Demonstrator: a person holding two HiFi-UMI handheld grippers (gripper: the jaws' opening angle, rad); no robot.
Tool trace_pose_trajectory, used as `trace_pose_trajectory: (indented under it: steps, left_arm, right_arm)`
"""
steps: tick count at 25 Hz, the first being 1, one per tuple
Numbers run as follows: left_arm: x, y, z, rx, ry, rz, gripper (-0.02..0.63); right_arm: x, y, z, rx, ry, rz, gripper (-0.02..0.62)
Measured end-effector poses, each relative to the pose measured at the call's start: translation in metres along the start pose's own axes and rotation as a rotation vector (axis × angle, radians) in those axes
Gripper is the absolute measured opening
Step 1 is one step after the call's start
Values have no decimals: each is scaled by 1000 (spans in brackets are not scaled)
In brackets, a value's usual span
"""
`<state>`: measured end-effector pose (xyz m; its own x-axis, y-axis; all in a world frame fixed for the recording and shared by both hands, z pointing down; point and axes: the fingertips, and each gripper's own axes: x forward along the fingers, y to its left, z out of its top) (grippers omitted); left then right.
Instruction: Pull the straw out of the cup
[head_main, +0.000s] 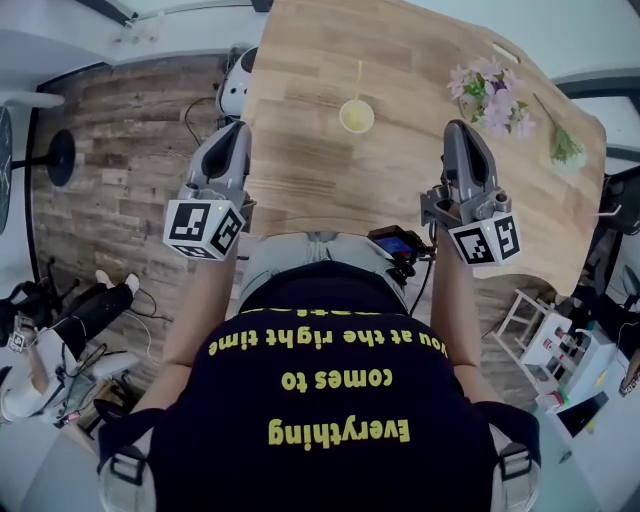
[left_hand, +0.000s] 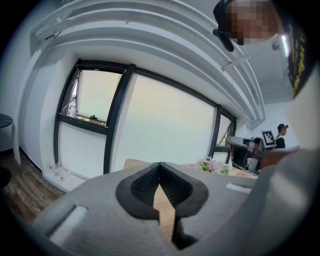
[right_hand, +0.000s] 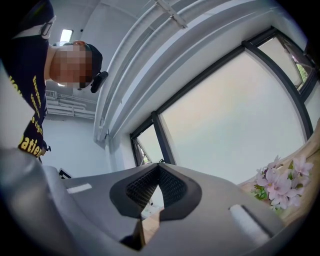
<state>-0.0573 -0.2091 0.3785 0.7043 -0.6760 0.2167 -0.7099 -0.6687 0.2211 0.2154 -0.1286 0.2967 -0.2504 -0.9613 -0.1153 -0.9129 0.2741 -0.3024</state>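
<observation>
Cup (head_main: 356, 116) well ahead on surface (head_main: 300, 170), roughly midway between left claw (head_main: 238, 128) and right claw (head_main: 458, 128); neither clearly nearer. Straw (head_main: 359, 78) upright in cup, long axis near vertical, top free above rim. Both claws closed tip to tip, empty, touching nothing. Likely need opening before reaching straw.

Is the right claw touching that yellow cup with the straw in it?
Apart. The head view shows bare table between the right claw and the cup.
</observation>
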Motion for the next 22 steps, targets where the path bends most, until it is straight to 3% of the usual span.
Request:
trace_pose_trajectory:
  steps: [10,22]
  left_arm:
    - [8,-3,-1,-1,8,20,2]
    - [-2,1,-7,-16,17,85,2]
  right_arm:
    - [23,-9,-12,-14,35,47,7]
    - [66,-15,-64,-73,186,138,25]
